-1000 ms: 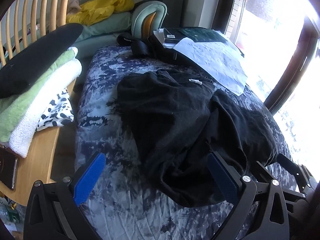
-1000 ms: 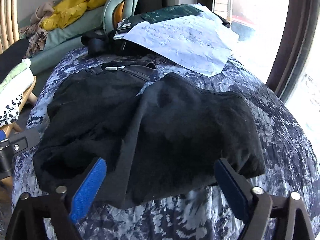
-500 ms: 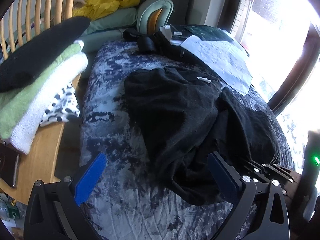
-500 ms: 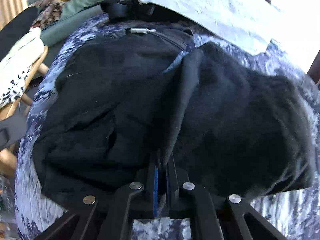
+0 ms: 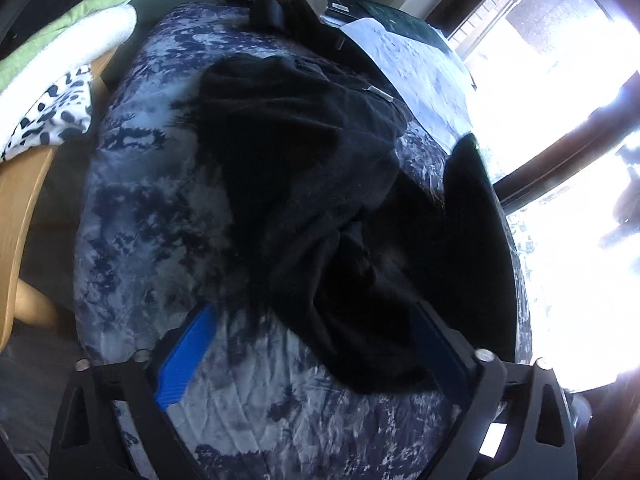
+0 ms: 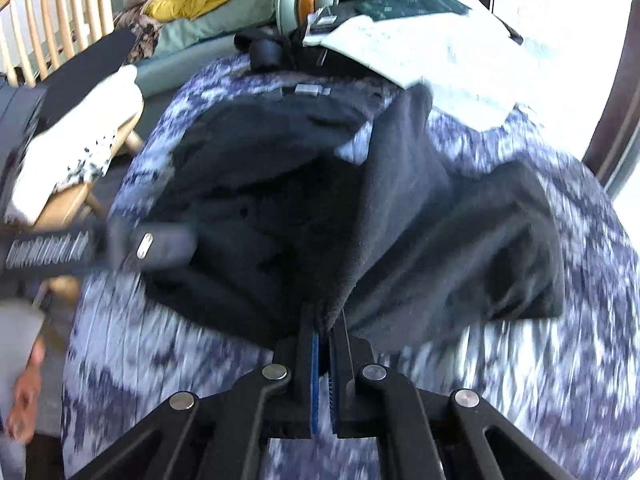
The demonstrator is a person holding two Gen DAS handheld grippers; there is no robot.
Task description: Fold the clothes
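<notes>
A black garment (image 5: 304, 168) lies crumpled on the blue-and-white mottled bedspread (image 5: 152, 216). My left gripper (image 5: 312, 346) hovers low over the garment's near edge. Its jaws are closing, with a bunched fold of the black cloth lying between the blue pads (image 5: 184, 356); the pads do not press on it. My right gripper (image 6: 324, 332) is shut on the near hem of the black garment (image 6: 420, 216) and holds that fold lifted off the bedspread (image 6: 560, 360). The right wrist view is motion-blurred, and a blurred finger of the left gripper (image 6: 152, 246) shows at its left.
Folded green and white towels (image 5: 68, 48) and a spotted cloth sit stacked on a wooden chair (image 5: 16, 208) left of the bed. White paper (image 6: 440, 52) and dark items lie at the bed's far end. A bright window (image 5: 568, 240) runs along the right. A hand (image 6: 24, 400) shows low left.
My right gripper shut on the garment's near hem and pulled it up and across. My left gripper tipped down and sank toward the cloth, its jaws narrowing a little.
</notes>
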